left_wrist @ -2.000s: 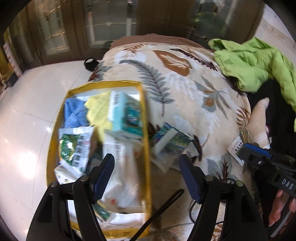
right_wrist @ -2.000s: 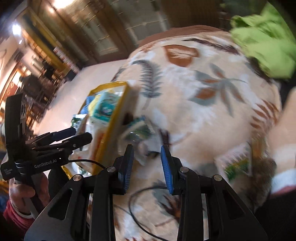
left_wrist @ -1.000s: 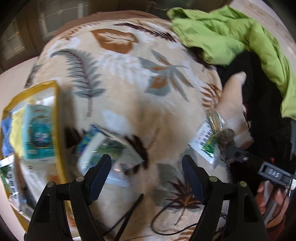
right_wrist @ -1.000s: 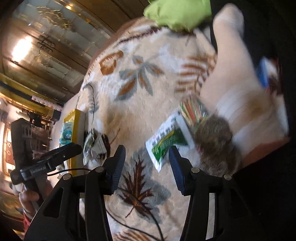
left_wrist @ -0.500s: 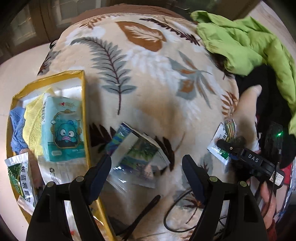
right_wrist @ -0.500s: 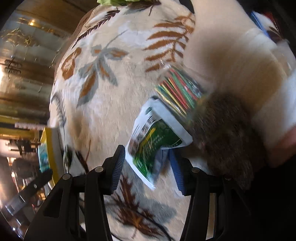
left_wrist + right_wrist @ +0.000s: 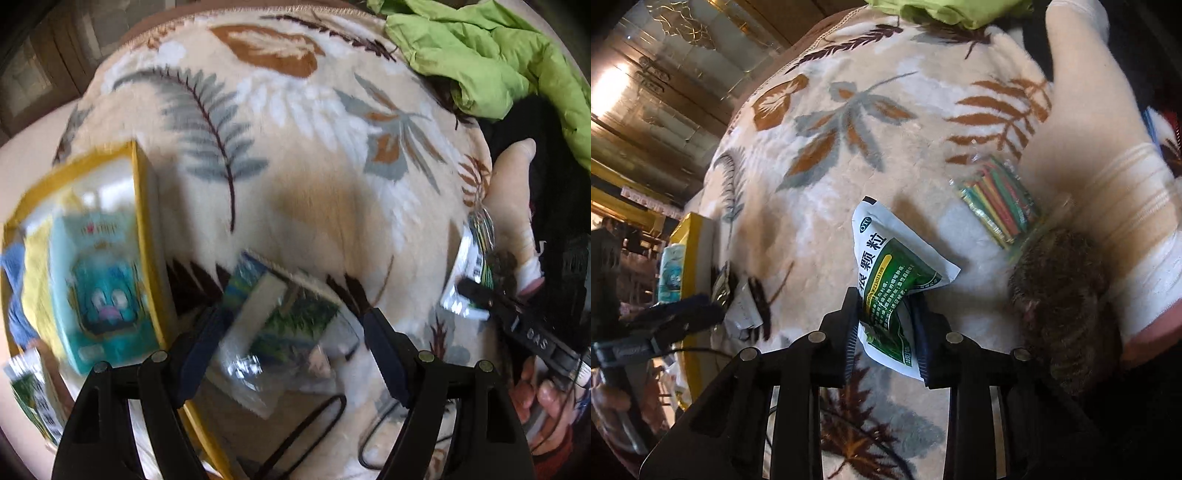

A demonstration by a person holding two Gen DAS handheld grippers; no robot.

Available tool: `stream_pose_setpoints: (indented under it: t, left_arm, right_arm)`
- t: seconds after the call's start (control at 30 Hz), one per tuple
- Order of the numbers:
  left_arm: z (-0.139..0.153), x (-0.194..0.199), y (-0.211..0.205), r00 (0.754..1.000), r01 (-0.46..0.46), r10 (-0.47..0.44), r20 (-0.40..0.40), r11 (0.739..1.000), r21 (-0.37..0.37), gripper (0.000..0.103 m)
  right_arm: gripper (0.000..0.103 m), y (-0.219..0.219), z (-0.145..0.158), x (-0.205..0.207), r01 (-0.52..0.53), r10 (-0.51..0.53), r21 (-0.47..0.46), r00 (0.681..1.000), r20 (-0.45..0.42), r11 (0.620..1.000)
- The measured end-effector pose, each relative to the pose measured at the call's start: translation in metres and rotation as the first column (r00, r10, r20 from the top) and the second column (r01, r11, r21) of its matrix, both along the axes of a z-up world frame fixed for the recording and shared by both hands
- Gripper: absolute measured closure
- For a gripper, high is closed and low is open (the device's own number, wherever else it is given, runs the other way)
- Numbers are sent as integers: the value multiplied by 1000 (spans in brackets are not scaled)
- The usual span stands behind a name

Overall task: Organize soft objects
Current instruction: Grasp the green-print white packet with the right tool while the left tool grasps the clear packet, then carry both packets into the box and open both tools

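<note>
On the leaf-patterned blanket (image 7: 849, 155), a green-and-white sachet (image 7: 886, 280) sits pinched between the blue pads of the right gripper (image 7: 884, 325), whose jaws have just been closing; the packet buckles where they press. Just beyond it lies a packet of coloured sticks (image 7: 997, 203), beside a brown furry thing (image 7: 1067, 302). Farther left, the left gripper (image 7: 295, 347) hangs with its jaws wide apart over a clear-wrapped packet (image 7: 284, 332), not touching it. Beside that stands a yellow-rimmed bag (image 7: 142, 206) holding a teal tissue pack (image 7: 99, 295). A green jacket (image 7: 491, 55) lies at the blanket's far edge.

Green-white sachet (image 7: 886, 284) crumpled, pinched on blanket
</note>
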State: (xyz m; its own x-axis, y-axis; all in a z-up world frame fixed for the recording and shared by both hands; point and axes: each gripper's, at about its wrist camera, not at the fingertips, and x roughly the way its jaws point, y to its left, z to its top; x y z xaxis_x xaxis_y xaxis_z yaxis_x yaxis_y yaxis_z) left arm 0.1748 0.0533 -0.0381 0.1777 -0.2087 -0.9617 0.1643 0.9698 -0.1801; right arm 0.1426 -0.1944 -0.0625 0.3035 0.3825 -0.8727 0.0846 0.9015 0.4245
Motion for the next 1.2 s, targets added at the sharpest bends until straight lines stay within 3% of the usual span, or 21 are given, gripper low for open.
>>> stream_pose_setpoints:
  t: [0.13,0.3,0.37,0.47,0.5,0.63,0.77,0.87,1.2]
  left_arm:
    - [-9,3,-6,998,55,-54,-12,998,44,24]
    - [-18,5,-26,992,123,-119,-32,979,165,22]
    - [-19,7,-27,993,119,-115,-30,979,164,23]
    - [-16,11,-22,996,89,-86,-31,986,139,36]
    - [-16,12,-21,996,86,-82,-36,988,126,50]
    - [-14,6,-27,994,106,-104,-21,977,187,53]
    - [-5,5,-13,999,43,-46,21,991,130,64]
    - [10,-2,-1,999,11,-13,37,999,36,73]
    - [35,-21,29,997,-47,52,51,994,-103,74]
  right_arm:
    - [77,-2,-2,-1,10,-10,17,1000,-4,1000]
    - [77,-2,6,-3,5,-6,44,1000,16,999]
    - [77,-1,11,-3,-1,0,55,1000,31,999]
    - [77,0,18,-7,-10,7,66,999,46,998]
    - [77,-1,20,-8,-11,7,70,999,51,997]
    - [77,-5,26,-10,1,-7,92,998,60,996]
    - [77,-5,32,-14,0,-8,109,998,70,994]
    - [77,0,40,-16,-20,10,115,996,85,993]
    - [77,25,60,-16,-82,69,117,991,113,990]
